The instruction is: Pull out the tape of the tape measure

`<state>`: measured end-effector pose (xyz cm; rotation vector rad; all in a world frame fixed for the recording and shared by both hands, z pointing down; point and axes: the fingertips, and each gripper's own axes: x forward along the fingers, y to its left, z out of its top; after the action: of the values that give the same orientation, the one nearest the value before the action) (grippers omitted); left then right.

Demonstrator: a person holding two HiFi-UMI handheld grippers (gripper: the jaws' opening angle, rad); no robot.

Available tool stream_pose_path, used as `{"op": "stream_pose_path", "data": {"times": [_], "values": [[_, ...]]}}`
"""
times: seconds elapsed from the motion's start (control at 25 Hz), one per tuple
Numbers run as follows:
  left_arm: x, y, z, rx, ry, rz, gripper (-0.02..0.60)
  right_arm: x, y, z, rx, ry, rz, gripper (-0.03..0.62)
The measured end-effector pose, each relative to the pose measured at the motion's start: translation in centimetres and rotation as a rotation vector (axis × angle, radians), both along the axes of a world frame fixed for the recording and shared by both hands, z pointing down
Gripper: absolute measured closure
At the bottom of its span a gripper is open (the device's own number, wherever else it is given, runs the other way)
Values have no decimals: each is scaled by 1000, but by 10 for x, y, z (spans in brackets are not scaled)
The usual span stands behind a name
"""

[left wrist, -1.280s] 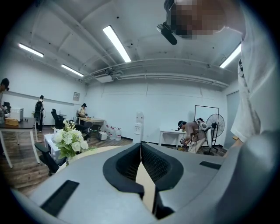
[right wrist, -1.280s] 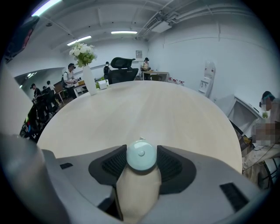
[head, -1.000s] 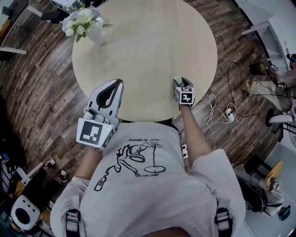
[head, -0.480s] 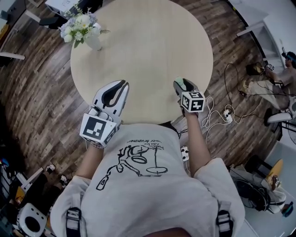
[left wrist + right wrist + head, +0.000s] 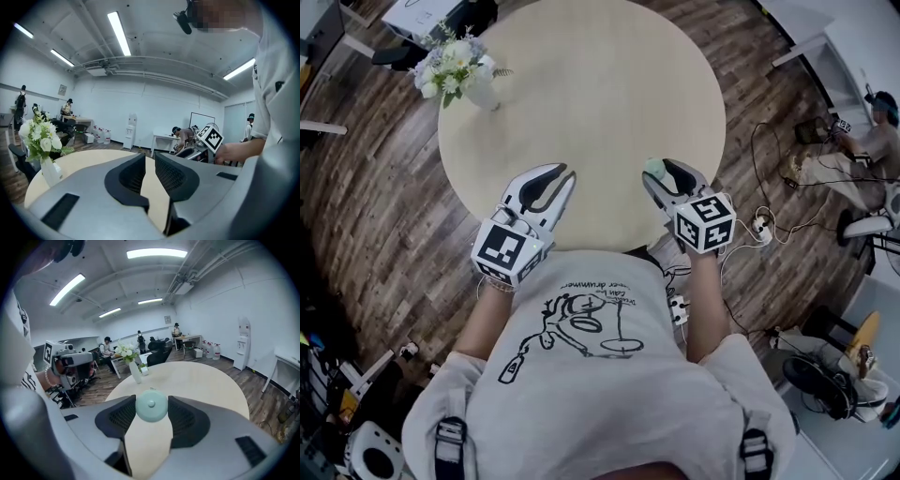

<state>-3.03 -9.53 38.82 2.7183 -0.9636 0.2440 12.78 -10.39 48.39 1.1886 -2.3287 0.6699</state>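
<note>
A small round mint-green tape measure sits clamped between the pads of my right gripper, held over the near edge of the round pale wooden table. In the head view the tape measure shows as a green knob at the jaw tips. No tape is seen drawn out. My left gripper hovers over the table's near edge to the left, its jaws a narrow gap apart with nothing between them. The two grippers point at the table, roughly a hand's width apart.
A white vase of flowers stands at the table's far left edge. Cables and a power strip lie on the wooden floor to the right. People sit at desks further back in the room.
My right gripper has risen toward the camera with the tape measure in it. The left gripper has shifted right, closer to the right one.
</note>
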Motion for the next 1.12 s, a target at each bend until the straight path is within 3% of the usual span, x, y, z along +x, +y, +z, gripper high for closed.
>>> {"op": "stream_pose_path", "data": {"times": [0.4, 0.76, 1.12], "values": [[31, 9, 19, -12, -43, 151, 475, -43, 25, -36, 9, -24, -198, 370], [47, 23, 44, 52, -163, 337, 462, -81, 42, -45, 65, 54, -396, 370], [51, 41, 48, 112, -209, 448, 483, -98, 57, -47, 107, 125, -526, 370]]}}
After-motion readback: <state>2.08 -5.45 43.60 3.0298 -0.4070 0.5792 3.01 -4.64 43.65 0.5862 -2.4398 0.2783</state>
